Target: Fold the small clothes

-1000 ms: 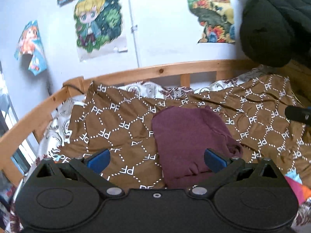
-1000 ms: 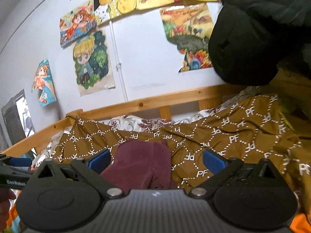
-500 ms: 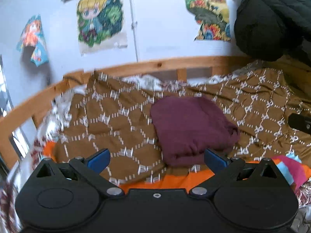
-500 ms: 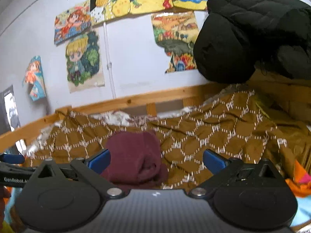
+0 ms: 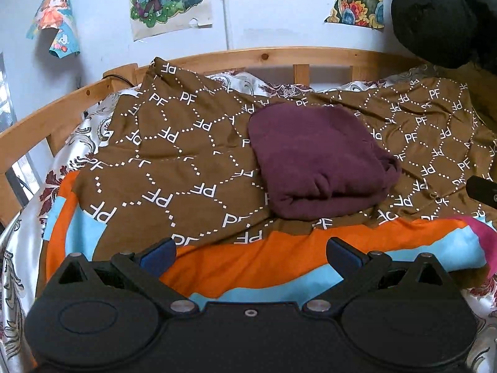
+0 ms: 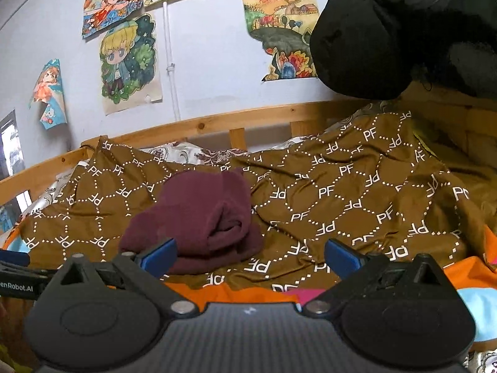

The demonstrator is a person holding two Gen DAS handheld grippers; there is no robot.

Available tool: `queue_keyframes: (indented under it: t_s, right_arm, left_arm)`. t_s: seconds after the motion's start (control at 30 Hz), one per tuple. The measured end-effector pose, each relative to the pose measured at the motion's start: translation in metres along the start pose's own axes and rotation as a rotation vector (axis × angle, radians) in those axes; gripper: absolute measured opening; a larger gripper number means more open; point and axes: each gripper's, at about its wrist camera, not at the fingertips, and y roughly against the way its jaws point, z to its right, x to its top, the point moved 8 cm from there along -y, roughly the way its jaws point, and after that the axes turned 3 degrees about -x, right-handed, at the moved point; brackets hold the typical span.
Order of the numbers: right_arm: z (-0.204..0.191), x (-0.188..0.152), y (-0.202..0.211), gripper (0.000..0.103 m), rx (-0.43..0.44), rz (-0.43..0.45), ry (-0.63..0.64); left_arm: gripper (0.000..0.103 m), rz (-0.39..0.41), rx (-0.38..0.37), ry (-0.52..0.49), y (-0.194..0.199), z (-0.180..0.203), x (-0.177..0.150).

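A dark red piece of clothing [image 5: 316, 161] lay folded in a soft bundle on a brown blanket [image 5: 174, 155] with white "PF" letters on the bed. The left gripper [image 5: 251, 250] was spread wide with nothing between its blue fingers [image 5: 157, 253], and it hung over an orange and light blue cloth [image 5: 264, 264] near the bundle, not touching it. The right gripper [image 6: 251, 253] was spread wide too and held nothing. The bundle sat just past its left finger. A wooden bed rail [image 6: 217, 121] ran behind the blanket. Cartoon pictures [image 6: 129, 65] hung on the wall, and a black puffy coat [image 6: 388, 31] hung at the right.
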Motion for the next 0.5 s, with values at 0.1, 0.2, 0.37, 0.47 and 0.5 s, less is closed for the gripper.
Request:
queue_keyframes:
  t_s: [0.1,0.2,0.37,0.47,0.5]
  right_arm:
    - [0.0002,0.0018,0.0013,0.103,0.002,0.005,0.000]
    - [0.0005,0.0025,0.0026,0.103,0.002,0.007,-0.004]
    - [0.0004,0.0040,0.0044,0.103,0.001,0.012,-0.001]
    - [0.0000,0.0040,0.0044,0.103,0.002,0.012,-0.002]
    - [0.0001,0.0040,0.0043,0.103,0.001,0.011,-0.001]
  left_arm:
    - [0.102,0.008,0.001,0.001,0.0021,0.0005,0.0017]
    - [0.102,0.013,-0.002,0.002,0.0033,0.0002,0.0030]
    - [0.102,0.014,-0.003,0.000,0.0042,0.0012,0.0032]
    - [0.102,0.015,-0.001,0.001,0.0045,0.0013,0.0030]
    - [0.102,0.016,-0.001,0.000,0.0046,0.0018,0.0034]
